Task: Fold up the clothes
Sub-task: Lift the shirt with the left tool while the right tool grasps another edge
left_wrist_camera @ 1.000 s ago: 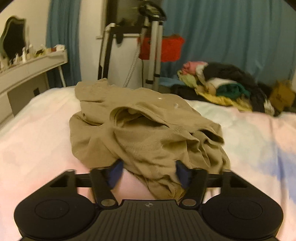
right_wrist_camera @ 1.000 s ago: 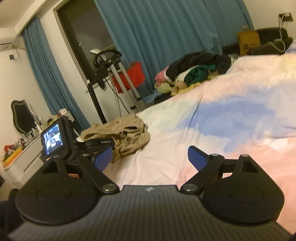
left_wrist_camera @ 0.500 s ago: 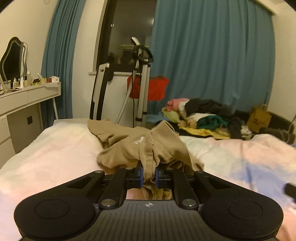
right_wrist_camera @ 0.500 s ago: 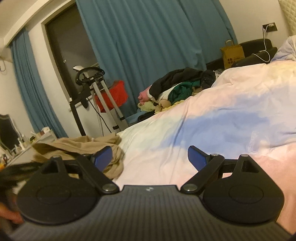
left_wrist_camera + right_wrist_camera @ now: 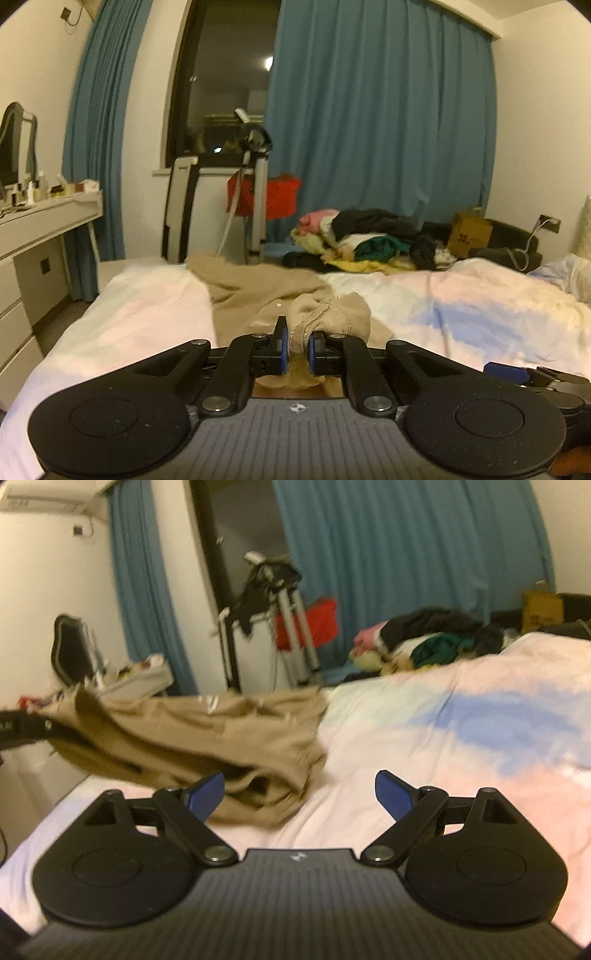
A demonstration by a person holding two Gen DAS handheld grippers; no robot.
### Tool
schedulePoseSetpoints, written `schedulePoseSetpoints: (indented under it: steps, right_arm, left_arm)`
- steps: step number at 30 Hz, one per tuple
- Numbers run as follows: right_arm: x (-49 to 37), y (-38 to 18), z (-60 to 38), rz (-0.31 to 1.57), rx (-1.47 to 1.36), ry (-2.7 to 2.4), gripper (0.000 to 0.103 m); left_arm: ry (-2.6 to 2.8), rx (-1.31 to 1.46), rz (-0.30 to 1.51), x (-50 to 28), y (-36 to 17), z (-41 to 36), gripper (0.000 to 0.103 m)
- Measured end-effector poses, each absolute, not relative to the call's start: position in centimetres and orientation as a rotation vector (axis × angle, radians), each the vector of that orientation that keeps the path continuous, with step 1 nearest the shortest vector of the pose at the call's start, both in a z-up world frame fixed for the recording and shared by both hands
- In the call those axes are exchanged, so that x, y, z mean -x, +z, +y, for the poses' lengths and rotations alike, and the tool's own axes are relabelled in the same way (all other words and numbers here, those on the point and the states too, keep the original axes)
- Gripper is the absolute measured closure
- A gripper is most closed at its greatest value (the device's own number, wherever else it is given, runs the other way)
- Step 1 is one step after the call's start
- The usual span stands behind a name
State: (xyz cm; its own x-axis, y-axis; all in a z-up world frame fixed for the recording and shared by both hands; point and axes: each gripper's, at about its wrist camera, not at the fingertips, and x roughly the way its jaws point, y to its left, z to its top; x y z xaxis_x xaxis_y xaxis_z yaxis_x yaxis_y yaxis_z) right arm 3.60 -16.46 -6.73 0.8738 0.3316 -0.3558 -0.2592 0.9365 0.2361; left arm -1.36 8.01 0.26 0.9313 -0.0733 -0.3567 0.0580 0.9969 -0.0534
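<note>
A tan garment (image 5: pixel 258 291) lies stretched over the pink and blue bedspread (image 5: pixel 480 302). My left gripper (image 5: pixel 297 349) is shut on a bunched seam of it, and the cloth trails away toward the far side of the bed. In the right wrist view the same tan garment (image 5: pixel 207 738) hangs from the left gripper at the left edge and drapes down onto the bedspread (image 5: pixel 443 738). My right gripper (image 5: pixel 299 797) is open just in front of the garment's lower folds, with nothing between its fingers. Its blue tip (image 5: pixel 504 373) shows low right in the left wrist view.
A heap of mixed clothes (image 5: pixel 369 240) lies beyond the bed by the blue curtains. A clothes steamer stand (image 5: pixel 255 192) and a red box (image 5: pixel 273 195) stand near the window. A white dresser (image 5: pixel 40 236) with small bottles runs along the left wall.
My left gripper shut on the garment's edge, then lifted and pulled it back, stretching the cloth out. The right gripper swung left toward the garment, still open.
</note>
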Motion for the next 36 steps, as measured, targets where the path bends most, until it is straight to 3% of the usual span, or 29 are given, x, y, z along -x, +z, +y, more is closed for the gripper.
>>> schedulePoseSetpoints:
  steps: [9, 18, 22, 27, 30, 34, 36]
  right_arm:
    - [-8.8, -9.8, -13.8, 0.430, -0.104, 0.340, 0.013]
    - [-14.0, -10.7, -10.3, 0.450, -0.129, 0.393, 0.013]
    - [-16.2, -11.8, -11.6, 0.484, -0.222, 0.264, 0.013]
    - [-16.2, -11.7, -15.4, 0.397, -0.397, 0.129, 0.013]
    - [-15.4, -10.1, -16.9, 0.303, -0.451, 0.115, 0.022]
    - [-14.9, -7.3, -18.0, 0.208, -0.420, 0.111, 0.026]
    - [-15.3, -7.5, -17.7, 0.269, -0.386, 0.131, 0.031]
  left_arm:
    - [0.113, 0.146, 0.501, 0.4, -2.3, 11.6, 0.092]
    - [0.132, 0.153, 0.393, -0.3, -1.5, 10.7, 0.093]
    - [0.137, 0.137, 0.351, -1.4, -1.7, 10.0, 0.093]
    - [0.093, 0.151, 0.294, -2.1, -1.8, 8.9, 0.093]
    - [0.043, 0.178, 0.226, -1.6, -1.4, 8.7, 0.093]
    - [-0.001, 0.243, 0.165, -1.0, -0.8, 9.3, 0.093]
    - [-0.008, 0.260, 0.153, -0.8, -0.7, 9.5, 0.093]
